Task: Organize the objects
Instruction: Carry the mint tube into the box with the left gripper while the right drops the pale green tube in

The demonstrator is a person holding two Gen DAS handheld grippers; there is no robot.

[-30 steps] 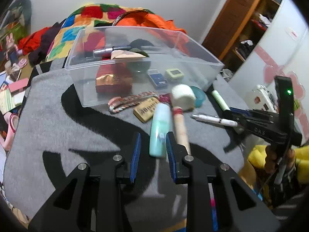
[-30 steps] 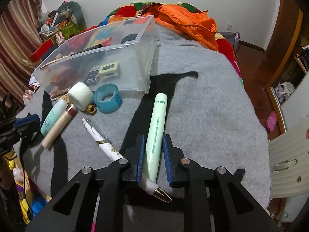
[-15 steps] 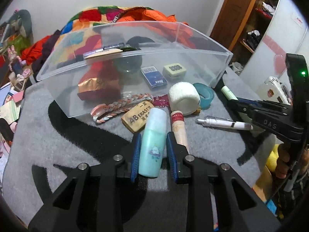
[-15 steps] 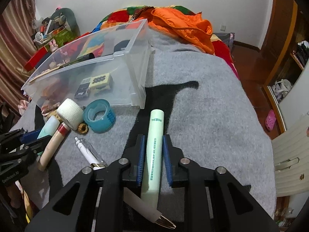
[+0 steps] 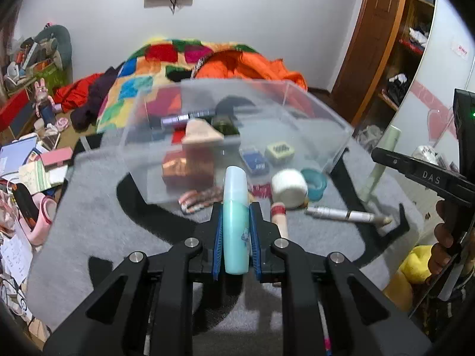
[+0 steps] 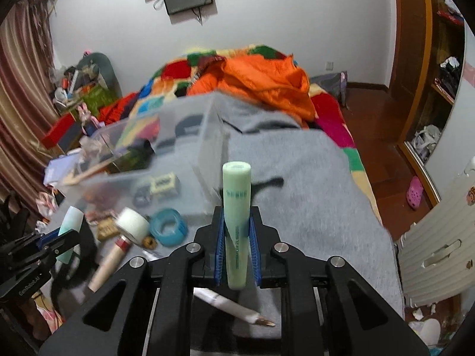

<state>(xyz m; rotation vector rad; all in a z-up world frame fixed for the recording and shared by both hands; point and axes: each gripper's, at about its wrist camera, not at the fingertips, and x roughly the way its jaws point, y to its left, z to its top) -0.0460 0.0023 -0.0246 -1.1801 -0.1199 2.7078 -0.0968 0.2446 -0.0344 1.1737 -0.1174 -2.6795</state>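
Note:
My left gripper (image 5: 236,231) is shut on a light blue bottle (image 5: 235,207) and holds it lifted above the grey blanket (image 5: 89,207), pointing at the clear plastic bin (image 5: 231,118). My right gripper (image 6: 236,237) is shut on a pale green tube (image 6: 236,204), also raised off the blanket; that tube shows at the right of the left wrist view (image 5: 378,160). The bin (image 6: 178,136) holds several small items. The left gripper with its bottle shows at the left of the right wrist view (image 6: 69,225).
On the blanket before the bin lie a white tape roll (image 5: 289,188), a teal tape ring (image 5: 314,179), a wooden-handled stick (image 6: 108,264), a white pen (image 5: 347,215), an eraser (image 6: 105,228) and a braided band (image 5: 202,198). Orange bedding (image 6: 261,80) lies behind.
Both grippers have closed on their objects and lifted them: the left raised the blue bottle, the right raised the green tube off the blanket. Both views now tilt upward.

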